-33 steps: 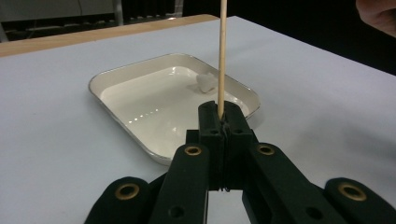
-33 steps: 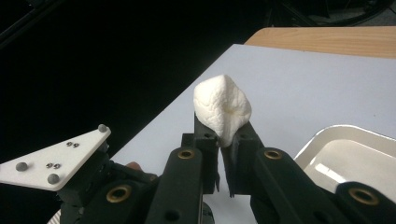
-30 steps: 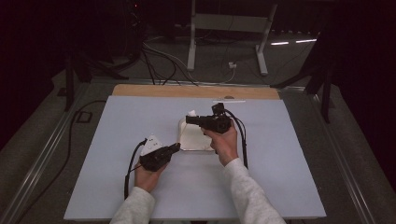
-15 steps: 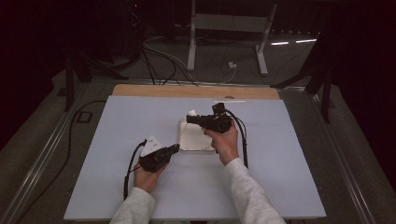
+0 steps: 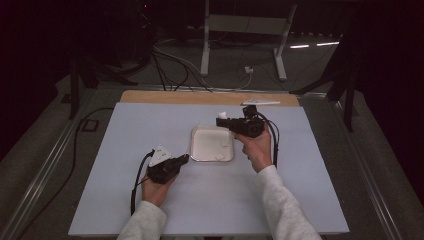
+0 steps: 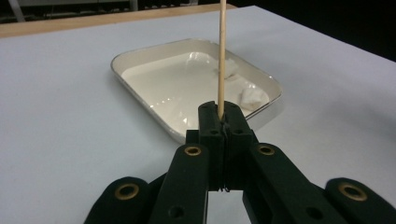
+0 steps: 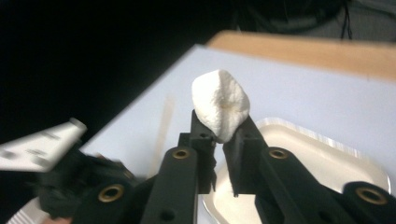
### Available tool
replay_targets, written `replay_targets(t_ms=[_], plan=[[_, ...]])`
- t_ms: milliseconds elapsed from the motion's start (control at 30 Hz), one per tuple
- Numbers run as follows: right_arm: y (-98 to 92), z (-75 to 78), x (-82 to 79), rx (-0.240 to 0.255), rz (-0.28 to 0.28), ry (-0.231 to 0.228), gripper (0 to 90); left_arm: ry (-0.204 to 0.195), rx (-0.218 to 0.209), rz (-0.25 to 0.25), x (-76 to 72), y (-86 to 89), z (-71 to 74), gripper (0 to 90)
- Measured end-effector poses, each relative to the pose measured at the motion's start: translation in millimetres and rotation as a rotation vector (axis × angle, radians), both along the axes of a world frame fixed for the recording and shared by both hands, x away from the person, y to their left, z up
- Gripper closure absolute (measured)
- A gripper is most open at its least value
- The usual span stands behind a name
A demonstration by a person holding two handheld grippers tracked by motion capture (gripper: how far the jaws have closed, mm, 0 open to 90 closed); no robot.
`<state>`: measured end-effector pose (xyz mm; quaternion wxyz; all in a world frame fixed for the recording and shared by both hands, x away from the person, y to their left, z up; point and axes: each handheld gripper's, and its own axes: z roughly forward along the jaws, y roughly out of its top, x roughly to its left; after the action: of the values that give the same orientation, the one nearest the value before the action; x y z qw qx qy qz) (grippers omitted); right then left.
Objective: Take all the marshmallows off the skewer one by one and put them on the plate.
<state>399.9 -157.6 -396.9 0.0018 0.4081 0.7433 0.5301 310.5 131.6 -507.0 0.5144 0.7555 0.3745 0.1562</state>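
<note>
Two items are in hand, none yet joined. Your left gripper (image 6: 219, 122), at lower centre of its own view, has its jaws pressed tight on an upright wooden skewer (image 6: 221, 51). Your right gripper (image 7: 219, 133) pinches a marshmallow (image 7: 220, 103), raised above the tray (image 5: 192, 145) at mid-frame in the high view. More marshmallows (image 6: 254, 97) lie in the tray. Threading appears still ahead: the skewer is bare.

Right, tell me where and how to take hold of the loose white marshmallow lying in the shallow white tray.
Grip the loose white marshmallow across its soft middle, coming straight down from above. It lies low on the floor of the shallow white tray, close by the raised rim at one corner, so a sideways approach would probably hit that rim. Pinch lightly, since it looks soft and would likely squash.
</note>
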Motion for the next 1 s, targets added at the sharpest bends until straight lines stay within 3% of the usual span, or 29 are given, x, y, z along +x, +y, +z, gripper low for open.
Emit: replay_targets(t_ms=[133, 267, 433, 567, 733, 900, 1000], plan=[[5.0, -28.9, 6.6, -0.086, 0.007, 0.097, 71.7, 0.017, -0.003, -0.016, 2.1, -2.3, -1.5, 90.0], [9.2, -49.9, 9.9, -0.160, 0.001, 0.143, 62.2, 0.019, 0.000, -0.037, 2.9, -7.9, -0.4, 90.0], [9.0, -61.1, 9.8, -0.175, -0.015, 0.164, 49.8, 0.032, 0.000, -0.060, 3.6, -15.6, 1.7, 90.0], [6.1, -63.7, 9.5, -0.150, -0.008, 0.183, 40.2, 0.062, -0.022, -0.056, 5.2, -16.9, 1.2, 90.0], [-0.1, -61.2, 1.8, -0.131, -0.004, 0.143, 28.8, 0.104, -0.051, -0.028, 10.0, -18.1, 6.3, 90.0], [-5.3, -58.7, -13.8, -0.168, -0.023, 0.062, 16.2, 0.130, -0.057, 0.015, 16.4, -20.1, 8.5, 90.0], [-9.7, -56.3, -23.0, -0.183, -0.033, 0.012, 14.8, 0.142, -0.066, 0.030, 20.7, -21.0, 10.1, 90.0]])
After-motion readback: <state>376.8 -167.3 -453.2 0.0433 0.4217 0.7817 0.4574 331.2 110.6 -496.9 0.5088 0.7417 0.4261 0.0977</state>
